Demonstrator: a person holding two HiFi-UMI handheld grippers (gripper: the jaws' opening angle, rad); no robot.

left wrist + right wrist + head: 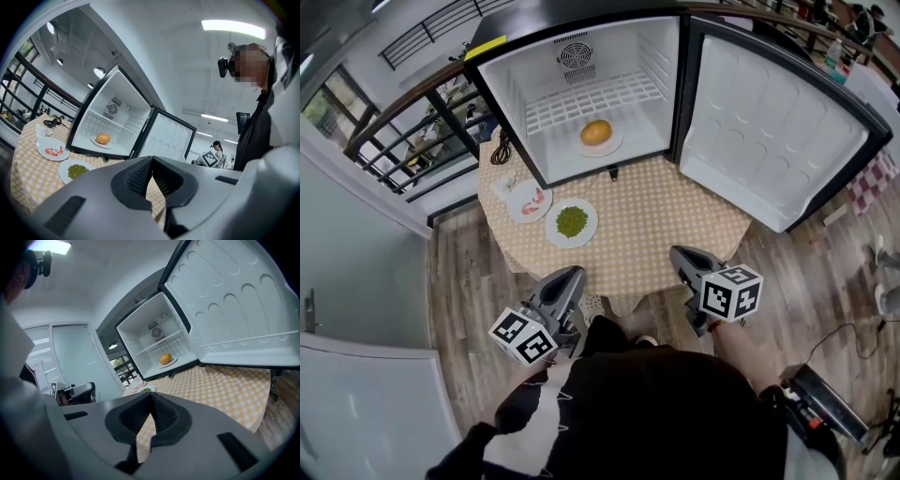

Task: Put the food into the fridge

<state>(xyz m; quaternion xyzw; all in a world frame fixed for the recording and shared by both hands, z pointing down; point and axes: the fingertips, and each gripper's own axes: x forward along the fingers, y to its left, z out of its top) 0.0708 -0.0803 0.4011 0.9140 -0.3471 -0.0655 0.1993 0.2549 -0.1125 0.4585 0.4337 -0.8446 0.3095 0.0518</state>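
**Fig. 1.** The fridge stands on a checked table with its door swung wide to its right.

- **Food stored:** 1 plate with a round orange item already sits on the fridge floor, below the wire shelf.
- **Food remaining:** 2 plates lie on the table just in front of the fridge's left corner. One holds green peas and the other, touching or nearly touching it, holds pink pieces.
- **Grippers:** The left gripper and right gripper hang well in front of the fridge, at the table's near edge. Each has its jaws pressed together on nothing.
- **Handling (judged):**
  - The plates look stiff, smooth and breakable, and fairly light.
  - The rim is the only hold, and a glazed rim may slip in the pads.
  - The peas are loose and would roll if the plate tilts, so it should be carried level.
- **Obstructions:**
  - A black cable lies at the fridge's left side.
  - A small dark foot sits at the fridge's front lip.
  - The stored plate fills the middle of the fridge floor, leaving room at either side of it.
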